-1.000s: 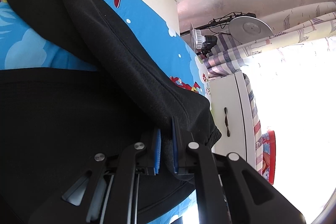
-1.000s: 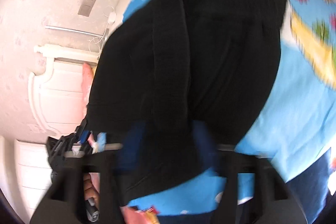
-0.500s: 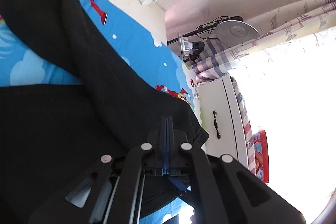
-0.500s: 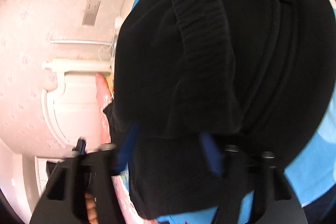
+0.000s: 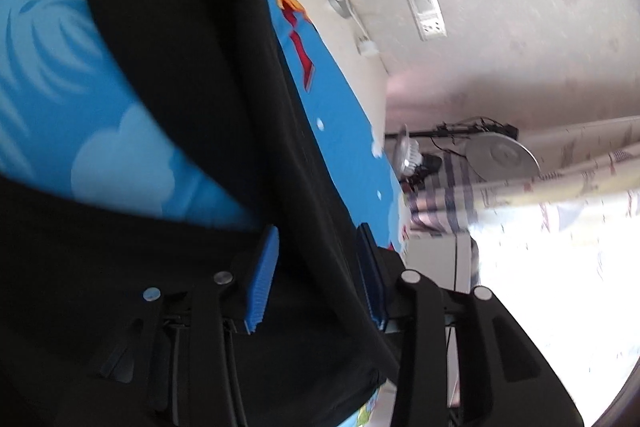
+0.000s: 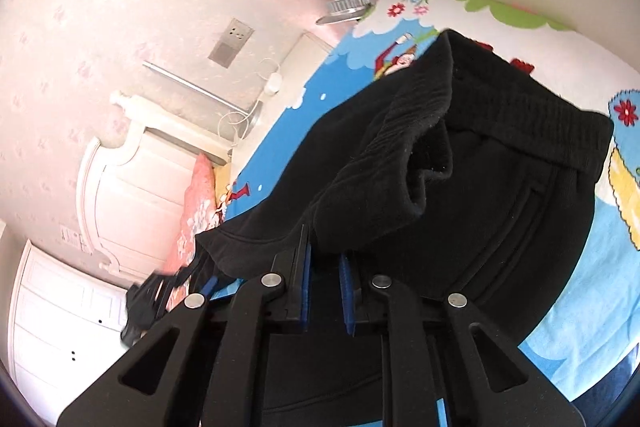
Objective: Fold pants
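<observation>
No words or numbers could be read in either view. The bed sheet [image 6: 280,155] had cartoon pictures on it, and near its far edge there were some small marks that might have been letters, but they were too tiny and blurry to make out. The wall plate [image 6: 231,43] was plain, with no writing that showed. The black pants [image 6: 500,207] had no tag or brand that could be seen.
</observation>
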